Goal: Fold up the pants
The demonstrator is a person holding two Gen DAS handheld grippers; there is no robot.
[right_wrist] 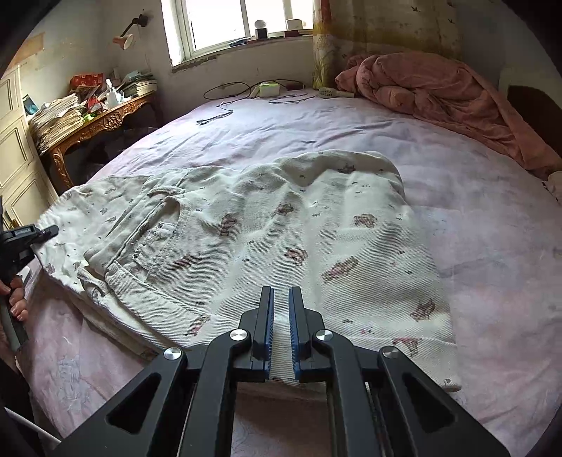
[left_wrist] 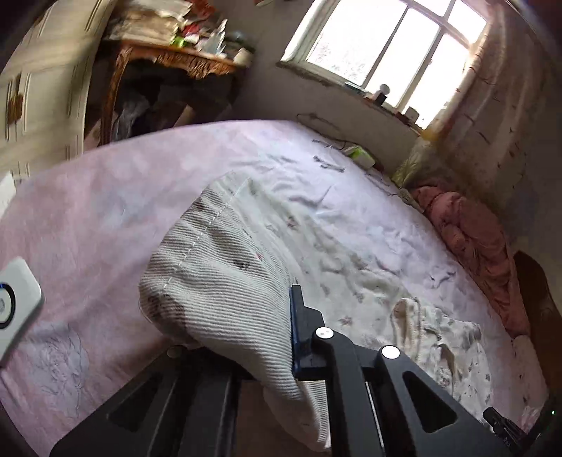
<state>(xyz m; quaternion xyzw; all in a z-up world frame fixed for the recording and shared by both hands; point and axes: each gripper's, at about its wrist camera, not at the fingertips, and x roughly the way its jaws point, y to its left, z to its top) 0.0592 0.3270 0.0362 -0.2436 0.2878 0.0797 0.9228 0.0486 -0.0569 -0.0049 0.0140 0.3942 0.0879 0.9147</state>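
Cream pants [right_wrist: 267,239] with small reddish prints spread flat on the pink bedsheet [right_wrist: 474,197], near the middle of the bed, waistband and pocket toward the left, folded edge toward the right; wrinkled across the upper half.

Right gripper [right_wrist: 281,327] low over the near hem of the pants, blue-padded fingers [right_wrist: 268,327] standing slightly apart with a narrow gap between them, nothing pinched there; cloth visible through the gap.

Left gripper [left_wrist: 246,316] clamped on a bunch of the ribbed cream fabric [left_wrist: 224,281], lifted off the sheet and draped over the near finger so that only the right blue pad [left_wrist: 295,327] shows; a seam of white stitching running up the raised fold; rest of the pants lying crumpled to the right on the sheet.

Seen from the right wrist, the left gripper at the far left edge of the bed, beside the waistband end, held by a hand [right_wrist: 14,298].

Pink quilt [right_wrist: 439,91] heaped at the far right of the bed; cluttered carved wooden table [right_wrist: 95,123] at the far left; window [right_wrist: 224,21] beyond; cables [right_wrist: 232,95] on the far sheet.
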